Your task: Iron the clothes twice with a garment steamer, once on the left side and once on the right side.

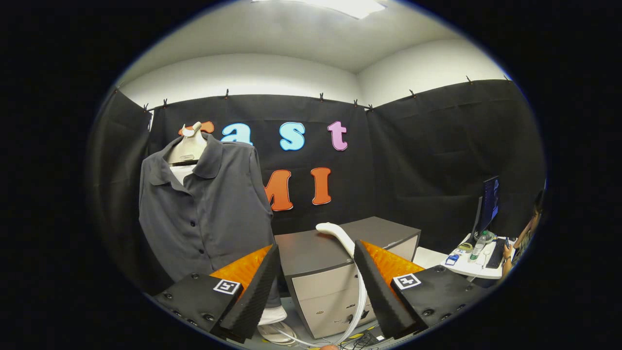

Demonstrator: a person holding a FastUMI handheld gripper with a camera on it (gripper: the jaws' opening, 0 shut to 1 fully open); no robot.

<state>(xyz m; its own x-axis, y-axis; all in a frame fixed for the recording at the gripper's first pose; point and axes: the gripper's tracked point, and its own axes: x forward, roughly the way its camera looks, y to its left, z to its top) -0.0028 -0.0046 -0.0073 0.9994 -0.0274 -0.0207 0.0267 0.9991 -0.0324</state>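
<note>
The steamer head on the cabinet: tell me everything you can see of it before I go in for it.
The steamer head is a white, smooth, plastic-looking curved piece lying on its side on top of the grey cabinet, near the front edge. A white hose runs from it down the cabinet's front toward the floor. Nothing grips it: the gripper is open, its fingers spread short of the cabinet, the head beyond them. The grey shirt hangs apart from it.

One shirt [206,214], one steamer [335,232], one cabinet [340,272].
</note>
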